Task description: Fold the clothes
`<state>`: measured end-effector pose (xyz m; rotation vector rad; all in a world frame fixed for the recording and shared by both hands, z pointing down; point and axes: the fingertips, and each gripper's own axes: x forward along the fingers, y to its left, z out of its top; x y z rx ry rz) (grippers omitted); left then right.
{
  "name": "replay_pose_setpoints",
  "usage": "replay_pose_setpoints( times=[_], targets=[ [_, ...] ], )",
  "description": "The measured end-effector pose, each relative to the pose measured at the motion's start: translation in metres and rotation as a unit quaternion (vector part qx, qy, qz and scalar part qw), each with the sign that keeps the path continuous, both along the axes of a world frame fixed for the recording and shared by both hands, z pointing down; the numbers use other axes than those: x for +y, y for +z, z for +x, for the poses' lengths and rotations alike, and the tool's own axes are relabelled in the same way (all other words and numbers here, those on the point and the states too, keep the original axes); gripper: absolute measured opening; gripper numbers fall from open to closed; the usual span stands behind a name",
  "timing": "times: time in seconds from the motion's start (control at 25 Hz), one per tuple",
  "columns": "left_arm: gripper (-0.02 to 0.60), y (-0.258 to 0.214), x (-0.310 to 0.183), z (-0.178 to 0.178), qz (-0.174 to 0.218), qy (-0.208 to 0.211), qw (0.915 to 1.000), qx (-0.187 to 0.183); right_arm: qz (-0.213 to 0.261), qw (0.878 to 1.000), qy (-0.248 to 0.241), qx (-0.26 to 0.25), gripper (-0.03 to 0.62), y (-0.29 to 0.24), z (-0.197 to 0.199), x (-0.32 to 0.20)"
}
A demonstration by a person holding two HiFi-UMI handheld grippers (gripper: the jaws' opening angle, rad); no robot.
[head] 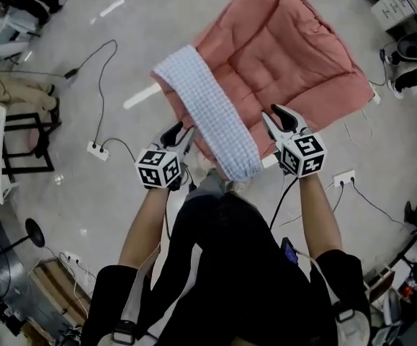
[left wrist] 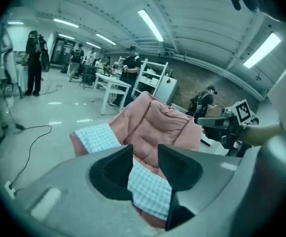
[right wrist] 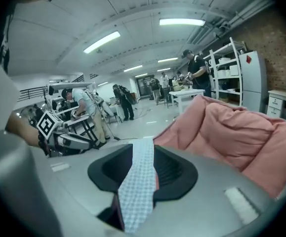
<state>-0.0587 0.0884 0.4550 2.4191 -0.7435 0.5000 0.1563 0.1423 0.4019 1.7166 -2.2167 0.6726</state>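
Tongs both grip cloth: left tongs (head: 182, 135) and right tongs (head: 274, 116) each clamp the checked band (head: 208, 110) of the pink padded garment (head: 280, 56), hanging spread above the floor (head: 86, 121).

Large open workshop with a glossy pale grey floor (head: 78, 34) and a curved white ceiling (left wrist: 192, 14).
Long strip lights (left wrist: 150, 24) run along the ceiling and glint off the floor. A black cable (head: 106, 63) snakes across the floor to a white power strip (head: 98, 150). A white table (left wrist: 114, 85) and white shelving (left wrist: 151, 75) stand near a brick wall (right wrist: 276, 33), with a white cabinet (right wrist: 254, 78) beside the shelves. Several people (left wrist: 34, 60) stand farther back.
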Motion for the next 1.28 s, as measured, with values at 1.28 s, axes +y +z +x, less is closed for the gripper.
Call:
replay_pose_setpoints(
  times=[1.28],
  targets=[
    [0.298, 0.288, -0.081, -0.001, -0.198, -0.225, 0.9364, 0.182, -0.242, 0.934, -0.213, -0.156, 0.283, 0.326, -0.055, -0.175]
  ],
)
